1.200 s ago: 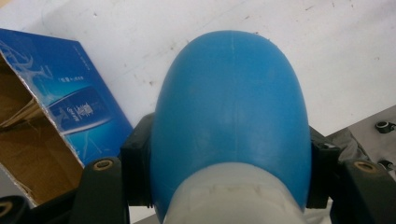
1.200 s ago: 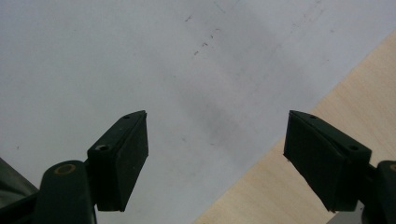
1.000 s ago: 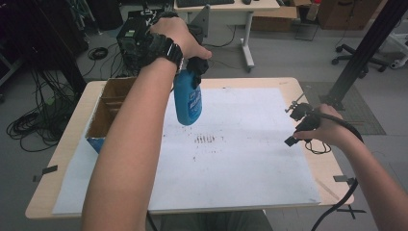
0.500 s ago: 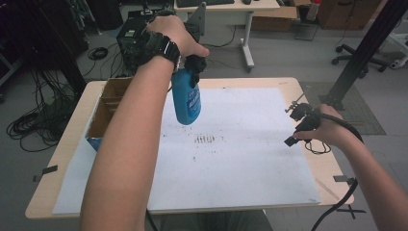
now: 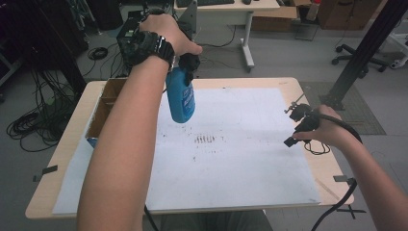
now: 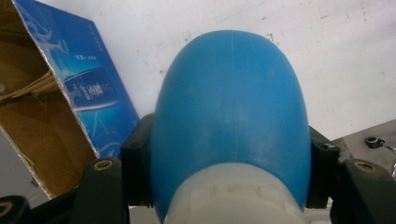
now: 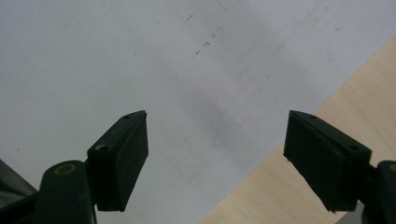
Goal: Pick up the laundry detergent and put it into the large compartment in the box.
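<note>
A workshop floor strewn with cables and office chairs surrounds a light wooden tabletop covered by a big white paper sheet with a smudge of dark marks in the middle.

From the high view: the left tongs are up in the air above the sheet's far left part, clamped on the neck end of a blue plastic bottle. The bottle hangs with its long axis nearly vertical, base down, clear of the paper. Just to its left sits an open brown cardboard box at the tabletop's left edge, so the left hand is far the nearer to it. The right tongs sit low over the sheet's right edge, well apart from the bottle. The forearm covers much of the box and the sheet's left side.

Now the left gripper view: both black jaws press the blue bottle on either side, its rounded body bulging away from the camera. Beyond it lies the white paper, and at the left the box, its blue printed flap folded open. What's inside the box I can't make out; the bottle hides its own base.

Right gripper view: jaws standing wide apart, nothing between them, paper below, bare wood at the corner.
</note>
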Demonstrator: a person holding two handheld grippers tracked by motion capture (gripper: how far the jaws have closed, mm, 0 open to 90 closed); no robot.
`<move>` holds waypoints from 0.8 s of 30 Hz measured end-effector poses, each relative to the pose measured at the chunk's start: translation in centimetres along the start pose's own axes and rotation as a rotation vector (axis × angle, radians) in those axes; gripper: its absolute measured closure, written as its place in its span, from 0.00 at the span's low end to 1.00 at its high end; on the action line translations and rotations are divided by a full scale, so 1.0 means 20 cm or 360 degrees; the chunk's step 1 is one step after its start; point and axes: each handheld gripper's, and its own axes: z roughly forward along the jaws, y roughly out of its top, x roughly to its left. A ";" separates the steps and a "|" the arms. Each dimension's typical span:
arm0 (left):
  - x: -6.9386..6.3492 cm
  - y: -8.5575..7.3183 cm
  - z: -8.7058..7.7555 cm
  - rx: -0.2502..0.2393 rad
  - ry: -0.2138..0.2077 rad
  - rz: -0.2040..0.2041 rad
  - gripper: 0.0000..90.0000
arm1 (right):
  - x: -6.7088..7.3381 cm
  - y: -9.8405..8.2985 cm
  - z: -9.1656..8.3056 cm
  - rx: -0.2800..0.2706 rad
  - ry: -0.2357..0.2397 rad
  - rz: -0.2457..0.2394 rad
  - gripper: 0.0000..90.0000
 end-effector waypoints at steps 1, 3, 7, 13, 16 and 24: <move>0.01 0.00 0.00 -0.0001 0.0001 -0.0012 0.42 | 0.00 0.00 0.00 -0.0001 0.0002 0.0000 0.25; 0.02 0.00 0.00 0.0006 -0.0002 -0.0021 0.42 | 0.00 0.00 0.00 0.0000 0.0001 -0.0001 0.25; 0.04 -0.01 -0.01 -0.0002 -0.0009 -0.0044 0.42 | 0.00 0.00 0.00 -0.0002 0.0003 0.0004 0.25; 0.09 -0.02 -0.01 -0.0008 -0.0016 -0.0073 0.42 | 0.00 0.00 0.01 -0.0001 0.0007 0.0004 0.25; 0.10 -0.02 -0.01 -0.0006 -0.0010 -0.0078 0.42 | 0.00 0.00 0.02 0.0001 0.0009 0.0003 0.25; 0.17 -0.04 -0.01 -0.0003 -0.0007 -0.0136 0.42 | 0.00 0.01 0.03 0.0013 0.0009 0.0004 0.25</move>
